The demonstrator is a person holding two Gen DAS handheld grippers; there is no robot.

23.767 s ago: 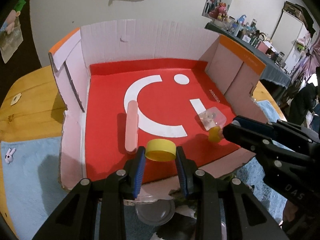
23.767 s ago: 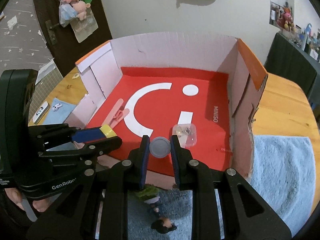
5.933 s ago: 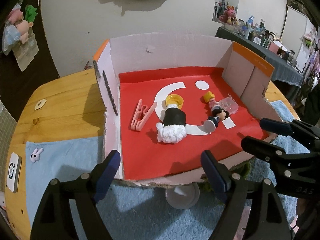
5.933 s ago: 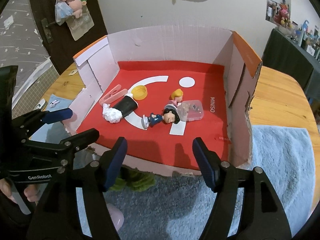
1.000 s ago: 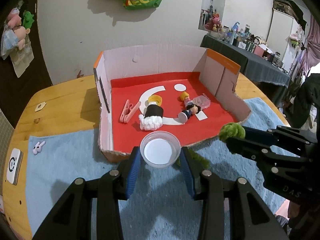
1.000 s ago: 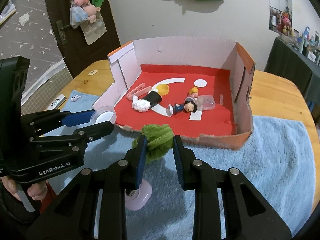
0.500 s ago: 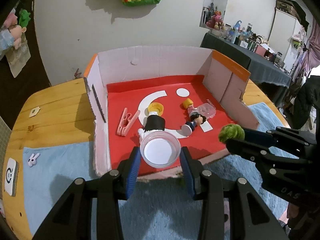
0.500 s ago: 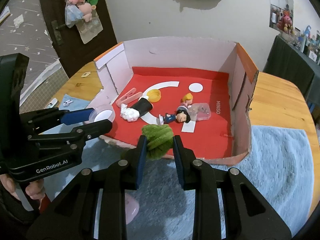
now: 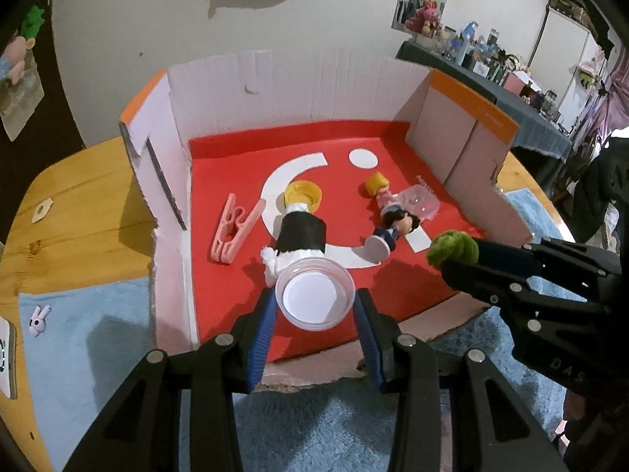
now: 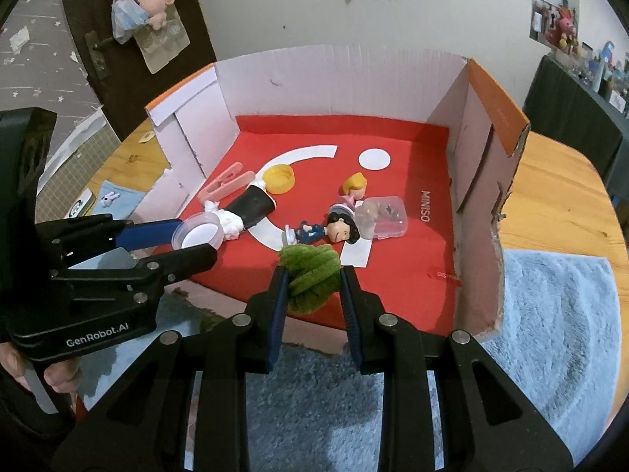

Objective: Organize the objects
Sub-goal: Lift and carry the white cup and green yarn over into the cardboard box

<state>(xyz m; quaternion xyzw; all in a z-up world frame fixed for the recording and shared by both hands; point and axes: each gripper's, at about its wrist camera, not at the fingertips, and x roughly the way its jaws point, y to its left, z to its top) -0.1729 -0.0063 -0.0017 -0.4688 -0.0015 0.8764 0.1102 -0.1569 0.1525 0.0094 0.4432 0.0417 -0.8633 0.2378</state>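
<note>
My left gripper (image 9: pixel 314 306) is shut on a clear round lid (image 9: pixel 313 293), held over the front edge of the red-floored cardboard box (image 9: pixel 298 78). My right gripper (image 10: pixel 312 279) is shut on a green fuzzy ball (image 10: pixel 310 273), also over the box's front edge; the ball shows in the left wrist view (image 9: pixel 452 247) too. Inside the box lie a pink clothespin (image 9: pixel 234 228), a yellow cap (image 9: pixel 302 194), a black-and-white figure (image 9: pixel 300 236), a dark-haired doll (image 9: pixel 393 228), a small yellow-haired figure (image 9: pixel 377 187) and a clear plastic case (image 9: pixel 420 202).
The box stands on a wooden table (image 9: pixel 70 196) with a blue fleece mat (image 10: pixel 550 334) in front. A small bunny toy (image 9: pixel 39 320) and a white device (image 9: pixel 6 358) lie at the left. A dark door (image 10: pixel 118 39) and cluttered shelves (image 9: pixel 491 63) stand behind.
Both grippers have moved forward toward the box, carrying the lid and the green ball from above the mat to over the box's front edge.
</note>
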